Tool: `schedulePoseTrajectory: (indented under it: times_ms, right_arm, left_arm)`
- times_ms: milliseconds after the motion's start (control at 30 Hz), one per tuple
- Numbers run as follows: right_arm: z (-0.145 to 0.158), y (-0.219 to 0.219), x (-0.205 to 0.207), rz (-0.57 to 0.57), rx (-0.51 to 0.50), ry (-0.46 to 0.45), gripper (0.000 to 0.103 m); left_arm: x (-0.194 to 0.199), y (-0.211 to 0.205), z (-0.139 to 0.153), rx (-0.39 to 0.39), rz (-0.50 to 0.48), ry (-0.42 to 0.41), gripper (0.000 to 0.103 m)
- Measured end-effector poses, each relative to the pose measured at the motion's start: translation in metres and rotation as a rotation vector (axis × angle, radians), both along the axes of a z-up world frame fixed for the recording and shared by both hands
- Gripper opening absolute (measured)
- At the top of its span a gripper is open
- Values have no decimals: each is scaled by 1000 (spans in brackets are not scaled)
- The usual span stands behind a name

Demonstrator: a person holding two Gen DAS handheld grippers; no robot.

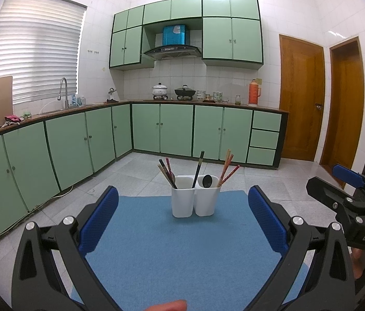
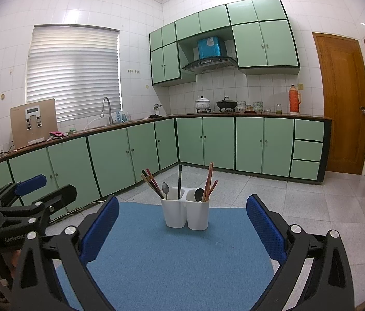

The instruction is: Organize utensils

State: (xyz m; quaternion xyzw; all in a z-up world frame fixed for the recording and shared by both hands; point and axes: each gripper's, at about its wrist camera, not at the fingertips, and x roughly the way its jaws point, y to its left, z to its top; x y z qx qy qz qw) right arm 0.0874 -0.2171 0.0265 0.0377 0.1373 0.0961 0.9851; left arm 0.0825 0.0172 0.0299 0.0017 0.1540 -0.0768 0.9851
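Spoon [image 2: 165,188], silver, plain only from right wrist view. Ahead of both tools, centred between spread blue textured fingers [image 1: 99,219]: twin white plastic holders [image 1: 195,197] on blue mat [image 1: 182,246], bristling with chopsticks [image 1: 227,167]. Left tool [image 1: 182,216] and right tool [image 2: 182,225] agape, gripping nothing.

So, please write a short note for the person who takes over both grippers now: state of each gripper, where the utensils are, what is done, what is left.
Left gripper: open, empty, held back from the holder.
Right gripper: open, empty, also held back.
The white two-compartment holder stands upright on the blue mat.
Left compartment: a bundle of chopsticks, a silver spoon, one black chopstick.
Right compartment: a black spoon and reddish chopsticks.
Done: nothing lies loose on the mat.
Left: both compartments mix spoons and chopsticks, so sorting by kind seems still to do.
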Motion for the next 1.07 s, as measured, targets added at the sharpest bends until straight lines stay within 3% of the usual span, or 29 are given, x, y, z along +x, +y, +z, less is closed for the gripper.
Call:
schedulePoseTrajectory:
  times_ms: [1067]
  right_arm:
    - [-12,1,2,-13,2,15,97]
  left_arm:
    - [6,5,-5,-8,-1,20,97]
